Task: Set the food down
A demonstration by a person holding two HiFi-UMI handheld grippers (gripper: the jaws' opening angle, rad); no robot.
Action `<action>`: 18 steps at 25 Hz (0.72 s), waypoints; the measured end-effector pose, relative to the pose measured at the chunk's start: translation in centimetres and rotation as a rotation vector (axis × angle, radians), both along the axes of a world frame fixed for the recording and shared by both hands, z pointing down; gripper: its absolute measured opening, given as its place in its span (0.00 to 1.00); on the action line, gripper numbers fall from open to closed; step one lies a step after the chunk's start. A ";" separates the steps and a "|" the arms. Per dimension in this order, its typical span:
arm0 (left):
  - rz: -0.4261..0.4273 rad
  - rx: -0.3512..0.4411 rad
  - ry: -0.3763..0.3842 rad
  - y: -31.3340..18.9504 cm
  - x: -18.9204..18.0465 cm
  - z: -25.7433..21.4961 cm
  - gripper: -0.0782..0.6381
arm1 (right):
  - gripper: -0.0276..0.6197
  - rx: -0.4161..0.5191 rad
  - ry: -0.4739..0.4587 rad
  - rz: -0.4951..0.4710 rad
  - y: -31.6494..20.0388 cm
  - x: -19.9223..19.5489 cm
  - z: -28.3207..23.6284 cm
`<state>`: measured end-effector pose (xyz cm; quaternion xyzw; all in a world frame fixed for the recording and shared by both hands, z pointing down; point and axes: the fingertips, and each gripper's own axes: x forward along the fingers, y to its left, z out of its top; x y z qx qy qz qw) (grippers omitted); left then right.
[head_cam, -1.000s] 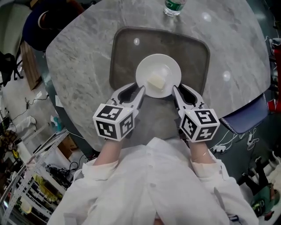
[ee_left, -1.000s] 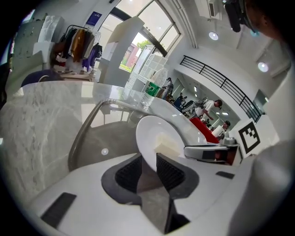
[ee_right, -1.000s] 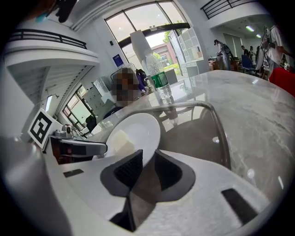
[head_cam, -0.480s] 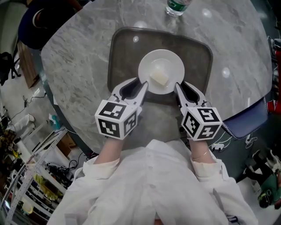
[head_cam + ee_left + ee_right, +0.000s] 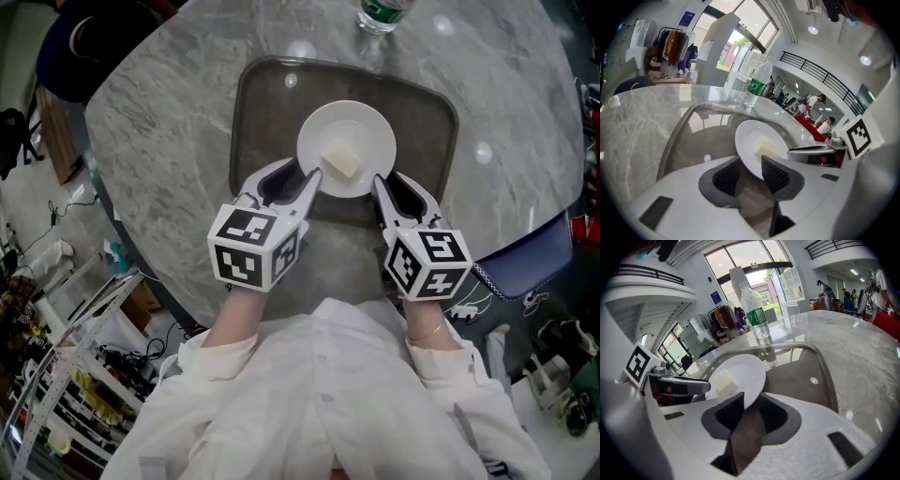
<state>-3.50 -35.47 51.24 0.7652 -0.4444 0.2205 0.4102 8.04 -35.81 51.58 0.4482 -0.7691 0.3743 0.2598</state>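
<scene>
A white plate carrying a pale cube of food lies over the dark tray on the marble table. My left gripper is at the plate's near-left rim. Its jaws are opening, and the rim stands between the pads with slack. On the near-right rim my right gripper is shut. In the left gripper view the plate and food sit just beyond my left gripper. The right gripper view shows the plate pinched in my right gripper.
A green-labelled water bottle stands beyond the tray's far edge. The round table's edge curves close at left and right. A navy seat lies at the right. A dark bundle lies at the upper left, and cluttered floor at the lower left.
The plate and both grippers have shifted a little farther over the tray. The left jaws stand slightly wider on the rim.
</scene>
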 end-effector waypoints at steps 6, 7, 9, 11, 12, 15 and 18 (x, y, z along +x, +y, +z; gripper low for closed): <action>0.012 0.005 0.000 0.0 0.3 0.0 0.36 | 0.16 0.014 0.014 -0.012 -0.1 -0.2 -0.1; 0.009 0.011 0.000 -0.1 0.2 -0.1 0.37 | 0.16 0.025 0.021 -0.015 -0.2 -0.2 -0.2; -0.006 0.028 -0.010 0.0 -0.2 -0.4 0.38 | 0.17 0.051 0.039 -0.023 -0.3 -0.2 -0.5; -0.023 0.042 -0.017 0.0 -0.6 -0.8 0.39 | 0.17 0.068 0.043 -0.023 -0.3 0.0 -0.9; -0.029 0.049 -0.017 0.0 -0.7 -1.2 0.39 | 0.17 0.075 0.040 -0.019 -0.4 0.2 -1.2; -0.031 0.081 -0.018 0.2 -0.8 -2.7 0.39 | 0.17 0.108 0.034 -0.010 -0.5 0.6 -2.7; -0.027 0.124 -0.020 0.9 -1.2 -4.3 0.39 | 0.17 0.158 0.028 -0.014 0.0 0.2 -4.4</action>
